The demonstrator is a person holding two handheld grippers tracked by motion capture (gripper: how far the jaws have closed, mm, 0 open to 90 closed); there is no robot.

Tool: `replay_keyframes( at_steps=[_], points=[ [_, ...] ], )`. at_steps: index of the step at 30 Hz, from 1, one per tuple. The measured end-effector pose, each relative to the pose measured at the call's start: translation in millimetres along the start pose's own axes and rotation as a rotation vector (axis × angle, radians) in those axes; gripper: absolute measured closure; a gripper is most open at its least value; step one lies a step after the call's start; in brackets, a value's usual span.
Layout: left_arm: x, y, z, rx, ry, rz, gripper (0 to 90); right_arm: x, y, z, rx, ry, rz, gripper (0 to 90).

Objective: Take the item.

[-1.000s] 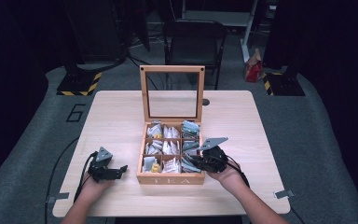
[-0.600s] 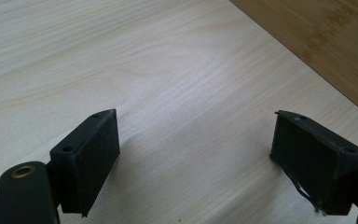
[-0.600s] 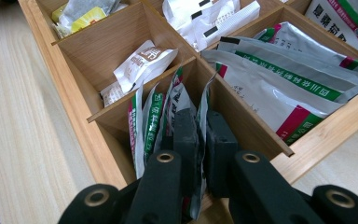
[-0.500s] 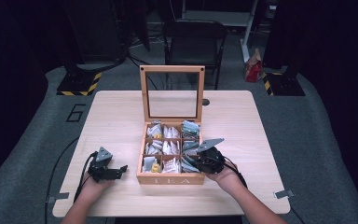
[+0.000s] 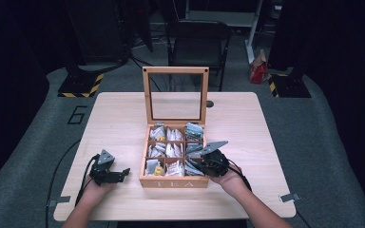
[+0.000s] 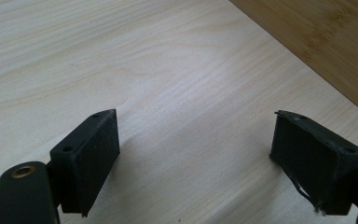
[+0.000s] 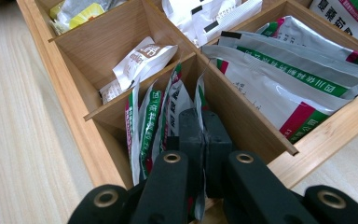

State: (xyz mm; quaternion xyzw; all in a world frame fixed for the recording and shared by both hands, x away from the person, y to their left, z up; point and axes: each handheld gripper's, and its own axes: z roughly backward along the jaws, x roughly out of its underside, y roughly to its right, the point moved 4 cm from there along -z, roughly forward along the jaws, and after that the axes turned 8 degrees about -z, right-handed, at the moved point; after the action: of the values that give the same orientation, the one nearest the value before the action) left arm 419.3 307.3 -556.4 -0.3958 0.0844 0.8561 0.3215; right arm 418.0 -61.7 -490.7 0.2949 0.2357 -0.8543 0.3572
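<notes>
With the right gripper (image 7: pixel 200 140) clamped on a white, green-striped tea sachet (image 7: pixel 199 100) in the wooden tea box's (image 5: pixel 174 182) near-right compartment, next comes a straight lift, while the left gripper (image 6: pixel 196 154) rests wide open.

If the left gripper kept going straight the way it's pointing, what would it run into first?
Probably the tea box: its bamboo side wall crosses the upper right ahead of the open left gripper, with bare table between. Depth is hard to judge.
</notes>
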Motion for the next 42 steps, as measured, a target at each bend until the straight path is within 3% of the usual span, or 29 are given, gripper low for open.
replay_keyframes(
  at_steps=[12,20,30,42],
  points=[
    [0.8,1.3,1.2,0.000,0.000,-0.005,14.9,-11.1,-3.7,14.7,-0.034,0.023,-0.001,89.4],
    [0.5,1.1,0.8,0.001,0.002,-0.004,14.8,-25.9,-8.2,34.1,-0.068,0.063,-0.003,89.3],
    [0.5,1.0,0.9,-0.001,0.001,-0.005,14.8,-34.2,-8.3,50.0,-0.075,0.093,0.001,89.2],
    [0.6,1.0,0.9,0.004,0.000,-0.004,14.9,-43.6,-1.4,72.9,-0.072,0.129,-0.028,89.1]
  ],
)
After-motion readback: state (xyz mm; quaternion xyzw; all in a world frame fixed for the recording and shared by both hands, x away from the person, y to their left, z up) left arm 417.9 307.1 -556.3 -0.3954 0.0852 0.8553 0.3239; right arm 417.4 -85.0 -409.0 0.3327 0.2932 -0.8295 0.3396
